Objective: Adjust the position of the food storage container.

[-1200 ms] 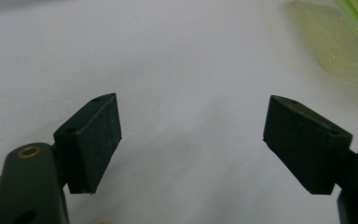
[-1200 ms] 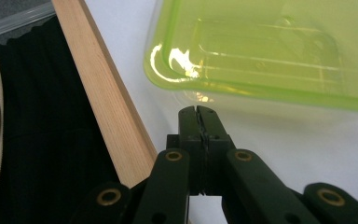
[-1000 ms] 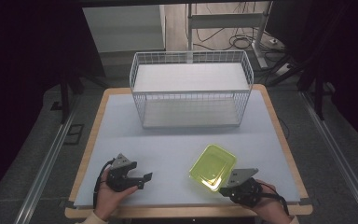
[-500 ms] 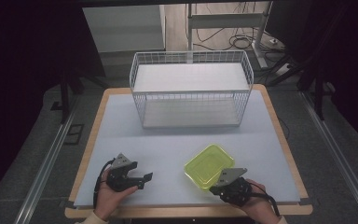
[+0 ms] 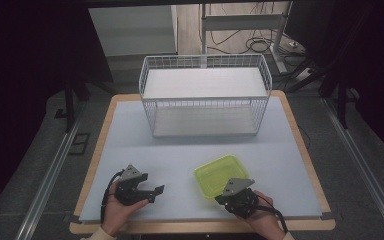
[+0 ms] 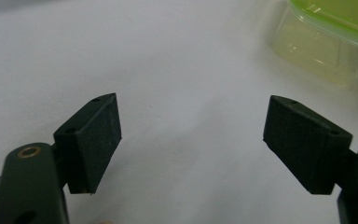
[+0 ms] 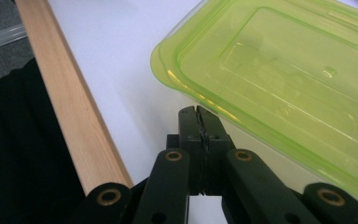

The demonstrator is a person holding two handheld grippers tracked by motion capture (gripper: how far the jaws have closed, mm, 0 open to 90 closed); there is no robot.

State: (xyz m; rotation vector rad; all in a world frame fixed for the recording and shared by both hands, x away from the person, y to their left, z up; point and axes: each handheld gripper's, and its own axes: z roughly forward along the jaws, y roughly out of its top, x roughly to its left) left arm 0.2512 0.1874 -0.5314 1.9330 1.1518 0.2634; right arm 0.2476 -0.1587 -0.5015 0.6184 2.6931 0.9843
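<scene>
Tabletop [image 5: 130,130] carries a white wire basket [image 5: 204,95] at its far edge, centred, with wide bare surface between the basket and the near edge. Green lidded container [image 5: 219,173] sits near the near edge, right of centre, flat on the surface, well apart from the basket. Right tongs [image 5: 228,192] are at the container's near edge; in the right gripper view the right tongs [image 7: 199,112] are fully closed with nothing between the pads, tips just at the container's [image 7: 279,88] lid rim, looks like touching or almost, hard to tell. Left tongs [image 5: 156,192] rest near the near-left part of the tabletop, jaws wide open and empty, container [image 6: 326,37] off to their far right in the left gripper view. Step in hand reads as nudging the container with closed tips, or about to take it. To do it well: push low on the side wall, not the lid lip, keep the tips level so the box slides instead of tipping; for a grasp, open first and bite a rim corner. Room: plenty of open surface toward the basket and toward the left; the wooden near edge [image 7: 70,107] is close behind the right tongs, so work away from it. Basket wall is the only obstacle ahead.
</scene>
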